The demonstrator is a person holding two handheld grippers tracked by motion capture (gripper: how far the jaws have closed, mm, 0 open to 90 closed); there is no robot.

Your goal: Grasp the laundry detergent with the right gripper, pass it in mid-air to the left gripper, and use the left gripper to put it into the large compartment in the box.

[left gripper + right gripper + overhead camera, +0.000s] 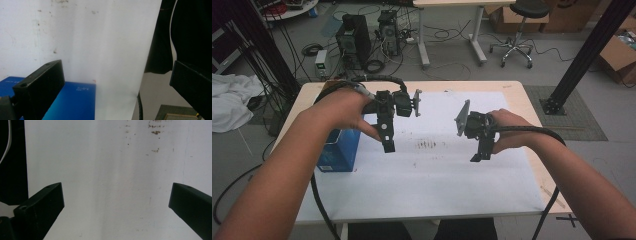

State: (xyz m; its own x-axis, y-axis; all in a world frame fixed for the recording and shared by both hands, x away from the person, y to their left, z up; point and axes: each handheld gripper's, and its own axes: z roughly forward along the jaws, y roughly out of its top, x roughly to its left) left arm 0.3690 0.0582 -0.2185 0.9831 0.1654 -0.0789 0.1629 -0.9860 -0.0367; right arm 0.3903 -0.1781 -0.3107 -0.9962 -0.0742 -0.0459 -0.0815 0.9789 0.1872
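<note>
A blue box [339,150] stands on the white sheet [437,175] near the table's left edge. My left gripper [388,142] is held above the sheet just right of the box, jaws pointing down. In the left gripper view the left gripper [117,72] is open, its jaws wide apart with nothing between them, and the blue box [75,100] lies below its left jaw. My right gripper [480,152] hovers over the right half of the sheet. In the right gripper view the right gripper [117,191] is open over bare white sheet [112,170].
Brown stains [427,145] mark the sheet between the two grippers. The wooden table edge [532,115] frames the sheet. Beyond the table are computer towers [354,40], an office chair [519,30], a black post [582,60] and a white cloth [229,100].
</note>
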